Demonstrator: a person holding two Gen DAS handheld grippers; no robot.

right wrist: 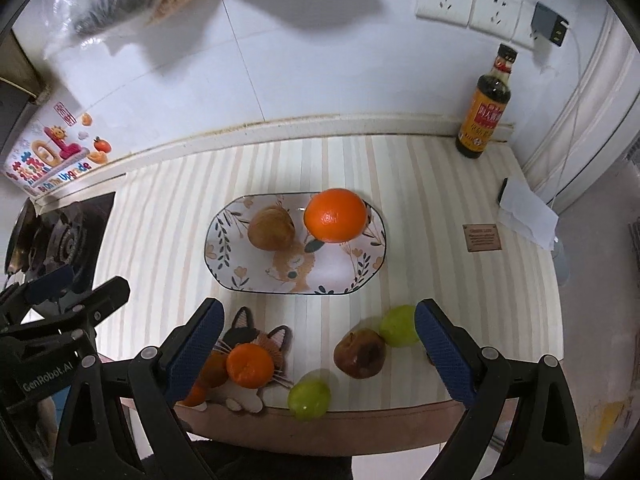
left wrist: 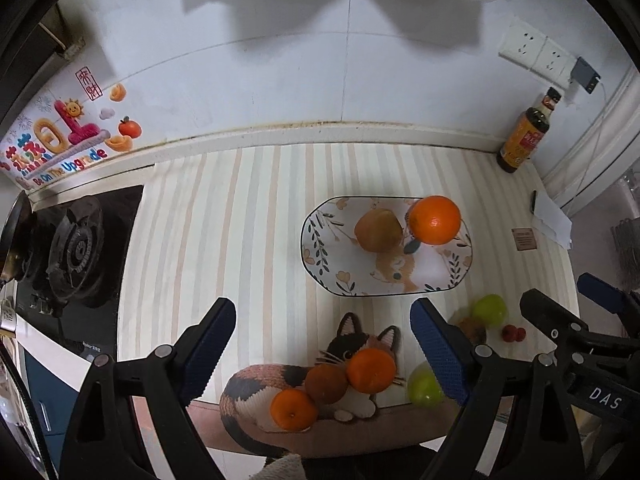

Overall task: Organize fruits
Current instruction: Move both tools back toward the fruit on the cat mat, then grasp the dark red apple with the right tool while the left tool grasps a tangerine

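Observation:
A patterned oval plate (left wrist: 436, 276) (right wrist: 332, 276) on the striped counter holds a big orange (left wrist: 435, 220) (right wrist: 335, 215) and a brown fruit (left wrist: 378, 230) (right wrist: 271, 228). Near the front edge a cat-shaped mat (left wrist: 256, 396) (right wrist: 240, 398) carries two small oranges (left wrist: 371, 370) (left wrist: 293, 409) and a darker brown-orange fruit (left wrist: 325, 383). Two green fruits (right wrist: 398, 325) (right wrist: 309, 399), a bruised brown fruit (right wrist: 360, 353) and small red fruits (left wrist: 514, 333) lie loose to its right. My left gripper (left wrist: 324, 354) is open above the mat. My right gripper (right wrist: 318, 354) is open above the loose fruits.
A gas stove (left wrist: 72, 252) (right wrist: 60, 240) stands at the left. A soy sauce bottle (left wrist: 524, 132) (right wrist: 486, 104) stands in the back right corner by wall sockets (right wrist: 468, 0). White paper (right wrist: 528, 212) and a small brown card (right wrist: 482, 237) lie at the right.

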